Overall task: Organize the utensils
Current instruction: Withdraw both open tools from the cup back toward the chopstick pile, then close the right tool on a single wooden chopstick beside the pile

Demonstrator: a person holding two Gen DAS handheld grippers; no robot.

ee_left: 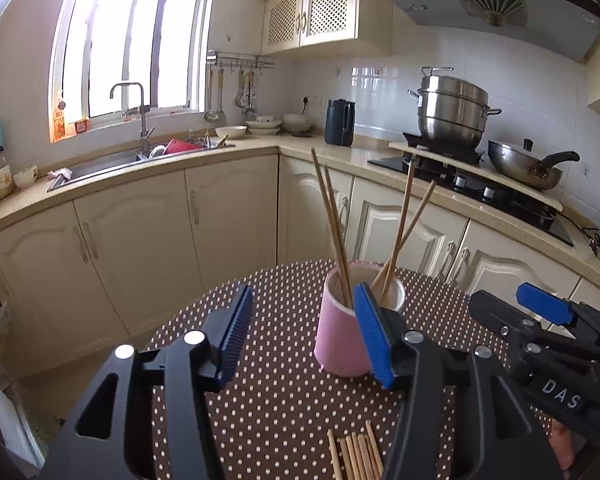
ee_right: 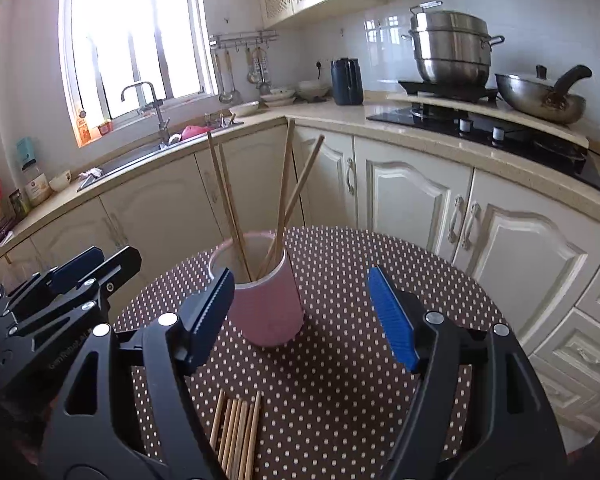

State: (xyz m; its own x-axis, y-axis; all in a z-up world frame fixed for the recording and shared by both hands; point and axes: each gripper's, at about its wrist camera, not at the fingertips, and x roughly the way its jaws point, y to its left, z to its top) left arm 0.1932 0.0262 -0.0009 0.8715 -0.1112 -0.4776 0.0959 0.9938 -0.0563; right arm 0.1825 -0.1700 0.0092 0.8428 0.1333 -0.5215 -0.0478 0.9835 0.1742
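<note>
A pink cup (ee_left: 340,336) (ee_right: 266,308) stands upright on the round polka-dot table (ee_left: 272,408) (ee_right: 340,380). Several wooden chopsticks (ee_left: 334,220) (ee_right: 256,196) stand in it, leaning left and right. A bundle of loose chopsticks (ee_left: 356,456) (ee_right: 236,432) lies flat on the table near me. My left gripper (ee_left: 304,340) is open and empty, just in front of the cup. My right gripper (ee_right: 304,316) is open and empty, with the cup between and beyond its fingers. Each gripper shows at the edge of the other's view.
Kitchen cabinets (ee_right: 412,200) wrap around behind the table. A sink (ee_left: 112,164) with dishes is at the back left. A steel steamer pot (ee_left: 452,114) and a wok (ee_left: 528,164) sit on the stove at the right. A dark kettle (ee_left: 340,122) stands on the counter.
</note>
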